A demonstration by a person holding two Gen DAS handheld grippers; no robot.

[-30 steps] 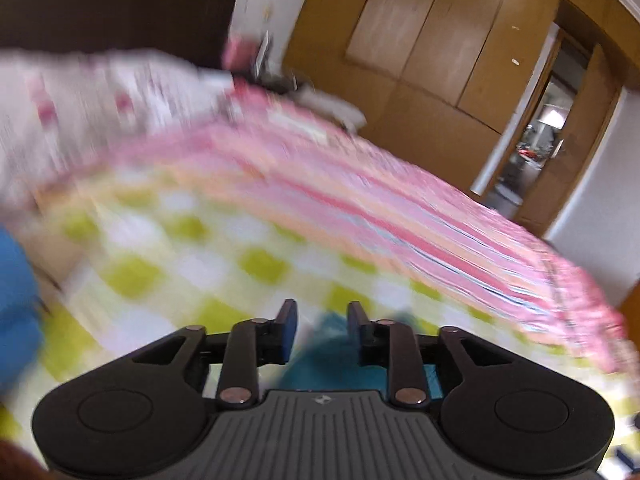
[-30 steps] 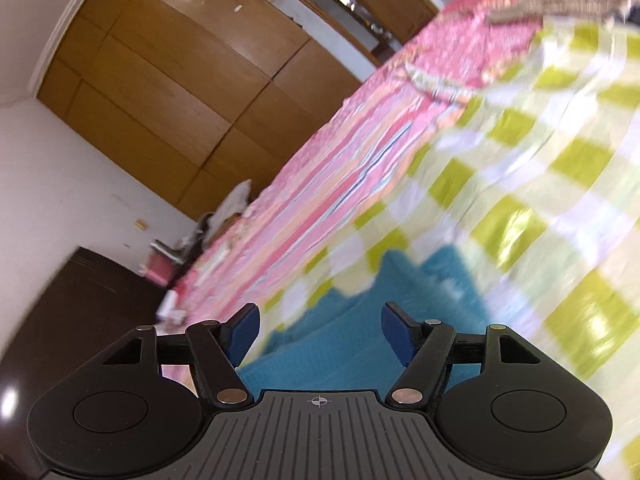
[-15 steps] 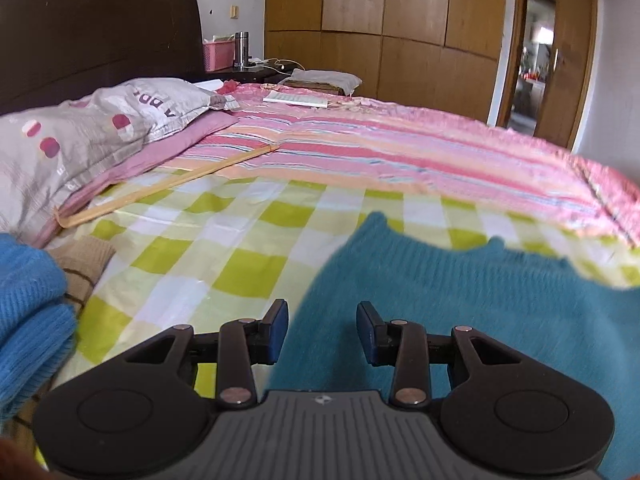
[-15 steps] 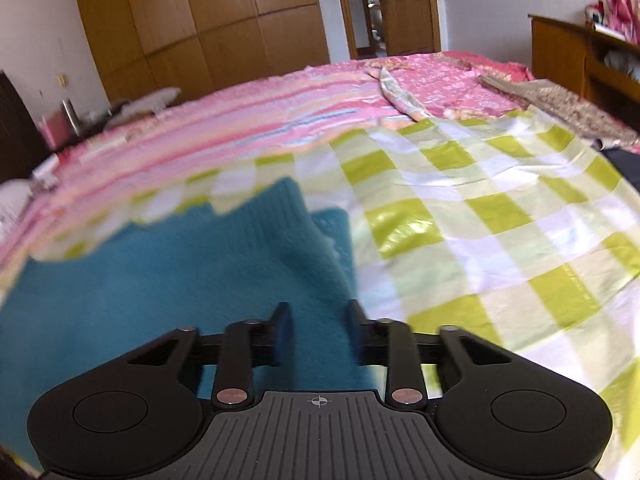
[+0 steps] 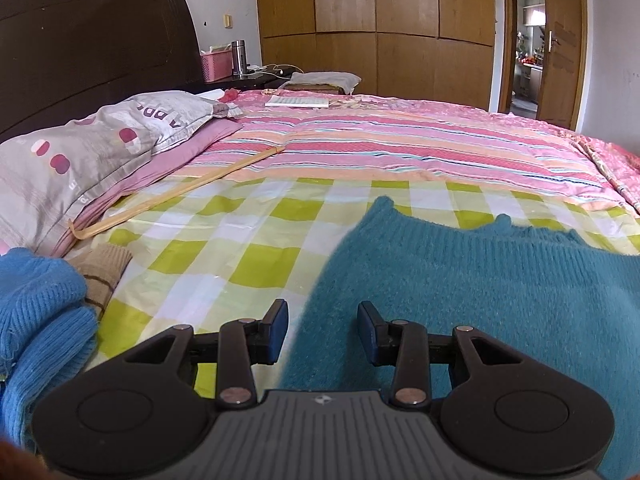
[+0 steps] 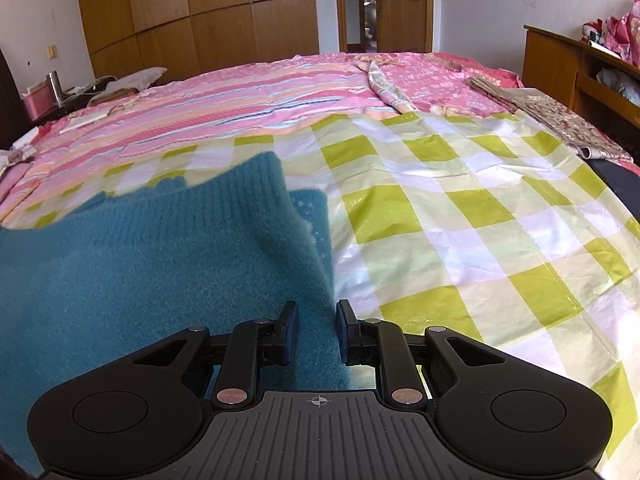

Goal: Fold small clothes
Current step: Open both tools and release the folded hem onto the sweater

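A teal knit sweater (image 5: 460,280) lies spread on the green-and-white checked sheet (image 5: 224,256) on the bed. My left gripper (image 5: 322,320) is open, its fingers astride the sweater's left edge. In the right wrist view the same sweater (image 6: 140,260) shows a raised fold at its right side, with a lower layer beside it. My right gripper (image 6: 316,320) is open with a narrower gap, over the sweater's right edge. Neither gripper holds cloth.
A pile of blue knit clothes (image 5: 36,320) and a tan striped piece (image 5: 104,268) lie at the left. A grey pillow (image 5: 80,156) and a wooden stick (image 5: 172,192) lie beyond. The pink striped quilt (image 6: 240,92) covers the far bed. A patterned cloth (image 6: 552,120) lies far right.
Both cameras swung from tilted, blurred views to level, steady ones low over the sweater. The left gripper widened a little; the right gripper narrowed from wide open a second ago.
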